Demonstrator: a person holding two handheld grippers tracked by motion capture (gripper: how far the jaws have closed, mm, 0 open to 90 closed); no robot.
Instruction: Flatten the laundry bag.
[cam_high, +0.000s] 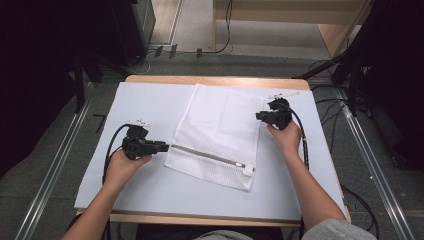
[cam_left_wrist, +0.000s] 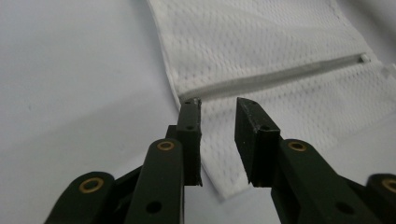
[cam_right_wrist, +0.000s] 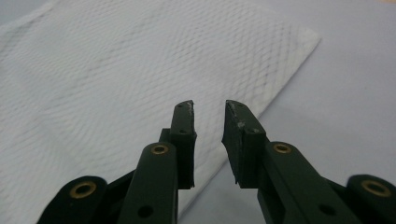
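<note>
On the white-covered table (cam_high: 150, 190) a white mesh laundry bag (cam_high: 220, 125) lies flat at the centre, its zipper (cam_high: 205, 154) closed along the near edge, the pull (cam_high: 247, 170) at the bag's right end. Left gripper (cam_high: 162, 147) sits at the bag's left edge by the zipper's start, jaws parted, nothing between them. Right gripper (cam_high: 260, 116) sits at the bag's right edge, jaws likewise parted over the mesh, gripping nothing.
</note>
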